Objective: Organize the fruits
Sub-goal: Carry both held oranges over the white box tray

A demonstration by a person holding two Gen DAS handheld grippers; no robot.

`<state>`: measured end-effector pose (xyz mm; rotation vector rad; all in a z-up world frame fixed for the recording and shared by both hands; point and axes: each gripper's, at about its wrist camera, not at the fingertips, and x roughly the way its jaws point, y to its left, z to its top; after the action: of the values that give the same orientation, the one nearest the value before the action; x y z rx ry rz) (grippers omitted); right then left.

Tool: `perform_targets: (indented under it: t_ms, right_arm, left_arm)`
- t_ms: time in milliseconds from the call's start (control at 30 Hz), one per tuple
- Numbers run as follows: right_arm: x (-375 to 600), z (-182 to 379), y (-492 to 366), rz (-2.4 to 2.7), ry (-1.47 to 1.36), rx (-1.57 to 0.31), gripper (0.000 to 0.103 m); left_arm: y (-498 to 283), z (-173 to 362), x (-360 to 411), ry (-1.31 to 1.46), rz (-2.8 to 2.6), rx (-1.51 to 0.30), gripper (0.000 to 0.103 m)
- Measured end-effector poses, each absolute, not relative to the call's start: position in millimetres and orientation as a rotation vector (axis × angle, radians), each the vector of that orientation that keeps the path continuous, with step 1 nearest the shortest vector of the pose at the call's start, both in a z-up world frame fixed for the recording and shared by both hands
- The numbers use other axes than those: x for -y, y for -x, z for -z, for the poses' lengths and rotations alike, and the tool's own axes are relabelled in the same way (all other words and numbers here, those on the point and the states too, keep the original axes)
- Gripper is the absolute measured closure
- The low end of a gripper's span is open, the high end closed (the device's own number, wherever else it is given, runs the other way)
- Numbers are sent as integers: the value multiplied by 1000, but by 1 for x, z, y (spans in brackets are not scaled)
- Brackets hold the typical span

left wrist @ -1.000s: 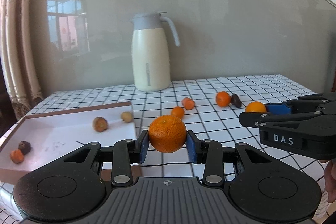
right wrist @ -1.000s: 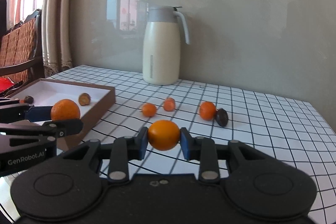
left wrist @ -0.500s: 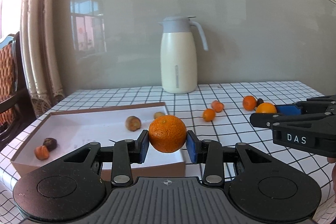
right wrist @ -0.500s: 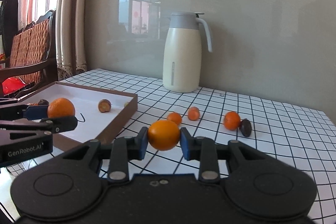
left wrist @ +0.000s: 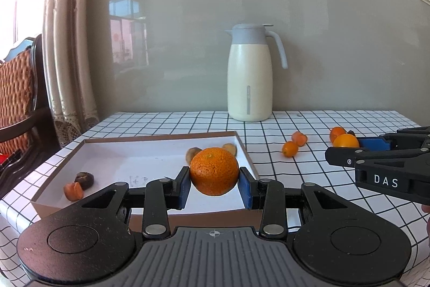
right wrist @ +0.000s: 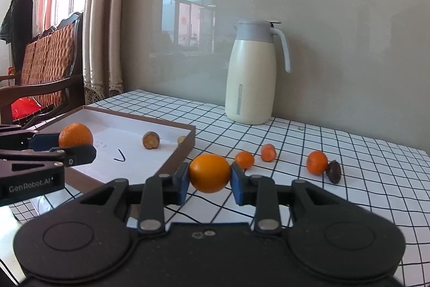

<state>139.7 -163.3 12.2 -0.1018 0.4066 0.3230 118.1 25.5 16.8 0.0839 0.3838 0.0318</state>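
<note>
My left gripper (left wrist: pixel 214 186) is shut on a rough-skinned orange (left wrist: pixel 214 170), held above the near right part of a shallow brown box with a white floor (left wrist: pixel 129 160). The box holds a red piece (left wrist: pixel 73 190), a dark fruit (left wrist: pixel 85 178) and two brown fruits (left wrist: pixel 193 152). My right gripper (right wrist: pixel 209 183) is shut on a smooth orange (right wrist: pixel 209 173) above the checked tablecloth, right of the box (right wrist: pixel 185 149). Each gripper shows in the other's view: the right one (left wrist: pixel 352 144) and the left one (right wrist: pixel 72 145).
A cream jug with a grey lid (left wrist: pixel 251 74) stands at the back of the table. Loose small oranges (right wrist: pixel 244 159) (right wrist: pixel 317 162), a red piece (right wrist: pixel 268 152) and a dark fruit (right wrist: pixel 334 172) lie on the cloth right of the box. A wooden chair (right wrist: pixel 48 63) stands at left.
Both grippers have carried their oranges leftward toward the box. The left one now hangs over the box's near right part.
</note>
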Motion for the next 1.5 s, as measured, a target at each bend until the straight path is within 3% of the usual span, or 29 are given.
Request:
perform_targets:
  t_ms: [1500]
  right_arm:
    - [66,1,-160,-461,141,-416,80]
  left_arm:
    - [-117,0,-143,10,-259,-403,65]
